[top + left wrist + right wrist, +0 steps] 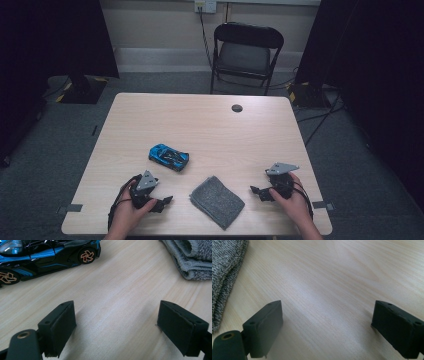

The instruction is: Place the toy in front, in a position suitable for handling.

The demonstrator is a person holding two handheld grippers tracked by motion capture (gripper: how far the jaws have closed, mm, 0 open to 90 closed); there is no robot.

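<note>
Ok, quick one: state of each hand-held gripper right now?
Left hand-held gripper: open, nothing between its jaws, bare table beneath.
Right hand-held gripper: open, holding nothing.

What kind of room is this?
Probably an office or lab workroom: a light wooden desk with a cable hole, a black folding chair behind it, and a wall power socket on grey carpet.

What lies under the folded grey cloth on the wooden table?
The folded grey knitted cloth lies flat on the pale wooden table. Its stacked folds show along the edge; whatever is beneath or within them is covered.
</note>
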